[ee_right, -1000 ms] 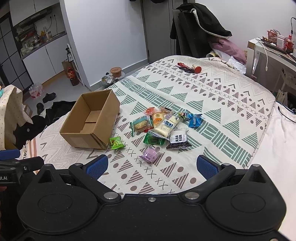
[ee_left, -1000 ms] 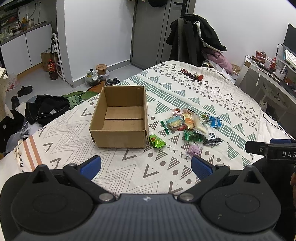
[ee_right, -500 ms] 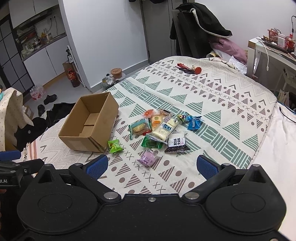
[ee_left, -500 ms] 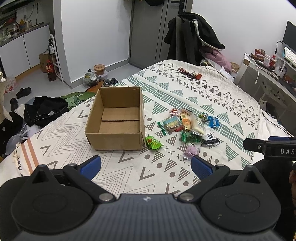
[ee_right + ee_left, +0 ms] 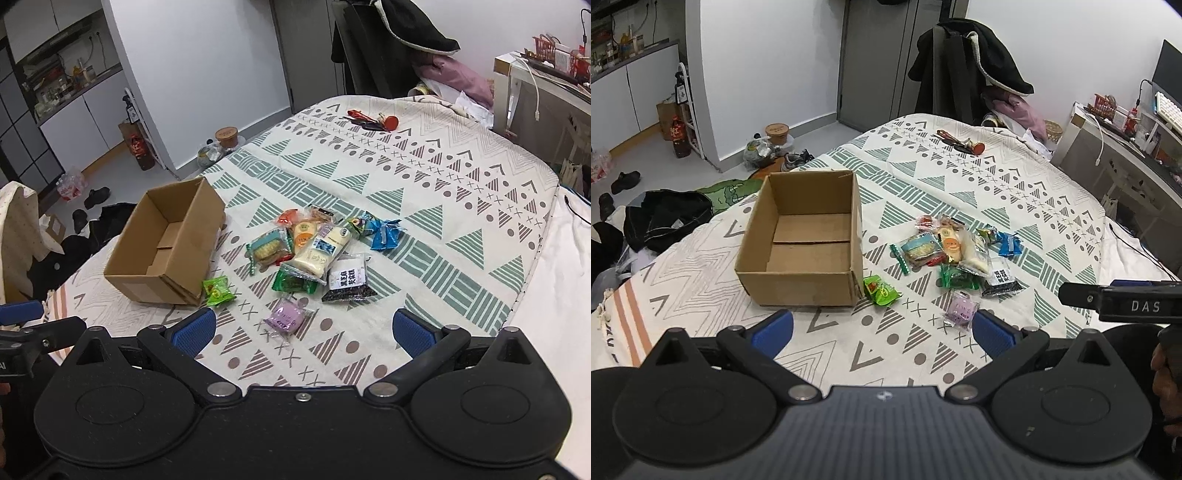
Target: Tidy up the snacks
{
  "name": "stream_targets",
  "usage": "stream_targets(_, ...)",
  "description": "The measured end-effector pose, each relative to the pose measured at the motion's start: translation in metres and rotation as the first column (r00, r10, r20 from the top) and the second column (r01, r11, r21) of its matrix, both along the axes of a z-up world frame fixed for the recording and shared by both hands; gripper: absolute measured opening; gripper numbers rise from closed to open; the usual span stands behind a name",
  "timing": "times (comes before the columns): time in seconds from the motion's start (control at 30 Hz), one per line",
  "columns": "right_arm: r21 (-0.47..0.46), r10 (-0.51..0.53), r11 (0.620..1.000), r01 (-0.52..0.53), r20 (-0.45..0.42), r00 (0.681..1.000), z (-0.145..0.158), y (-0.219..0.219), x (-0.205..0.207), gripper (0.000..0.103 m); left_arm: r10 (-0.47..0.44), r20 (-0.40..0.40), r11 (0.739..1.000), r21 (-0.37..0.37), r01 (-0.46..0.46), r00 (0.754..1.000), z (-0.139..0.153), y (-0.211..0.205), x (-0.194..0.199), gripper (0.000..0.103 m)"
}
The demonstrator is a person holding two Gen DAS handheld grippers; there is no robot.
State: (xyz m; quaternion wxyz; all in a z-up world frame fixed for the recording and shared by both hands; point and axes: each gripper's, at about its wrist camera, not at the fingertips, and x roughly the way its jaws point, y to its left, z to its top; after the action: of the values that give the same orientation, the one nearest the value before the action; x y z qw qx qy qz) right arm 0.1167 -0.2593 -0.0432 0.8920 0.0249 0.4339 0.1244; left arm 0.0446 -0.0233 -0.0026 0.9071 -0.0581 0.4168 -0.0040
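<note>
An empty open cardboard box (image 5: 805, 240) (image 5: 168, 243) sits on the patterned bed cover. To its right lies a heap of several wrapped snacks (image 5: 955, 251) (image 5: 314, 247). A green packet (image 5: 881, 290) (image 5: 218, 291) rests against the box's near corner, and a purple packet (image 5: 960, 309) (image 5: 286, 316) lies nearest to me. My left gripper (image 5: 882, 330) hovers open above the near bed edge, short of the box and snacks. My right gripper (image 5: 301, 330) is open too, just short of the purple packet. Nothing is held.
The bed cover (image 5: 960, 184) stretches far behind the snacks, with red-handled items (image 5: 960, 140) at its far end. A chair draped with dark clothes (image 5: 964, 70) stands beyond. Clothes and shoes (image 5: 665, 218) litter the floor left. A desk (image 5: 1126, 147) stands at right.
Both grippers have pulled back and risen slightly, so the box and snacks look a little farther away. Both stay open and nothing on the bed has moved.
</note>
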Motion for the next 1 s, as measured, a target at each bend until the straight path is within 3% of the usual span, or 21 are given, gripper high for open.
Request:
stream_targets(0.3,0.031,0.007,0.999,-0.005,-0.054,0.999,-0.016,-0.007,0.024,0.102,0.041,-0.032,0.998,-0.050,-0.042,0.999,-0.014,-0.002,0.028,0.101)
stream_targets(0.77,0.088,0.010,0.996,0.006,-0.179,0.984,-0.053,-0.004,0.061,0.088,0.169,-0.066,0.975,-0.135,-0.176,0.983,-0.051,-0.007,0.067,0.095)
stream_targets(1.0,0.114,-0.011,0.993,0.038,-0.227,0.974,-0.071,-0.003,0.076,0.084,0.216,-0.089,0.963,-0.144,-0.227,0.972,-0.072,-0.010,0.082,0.087)
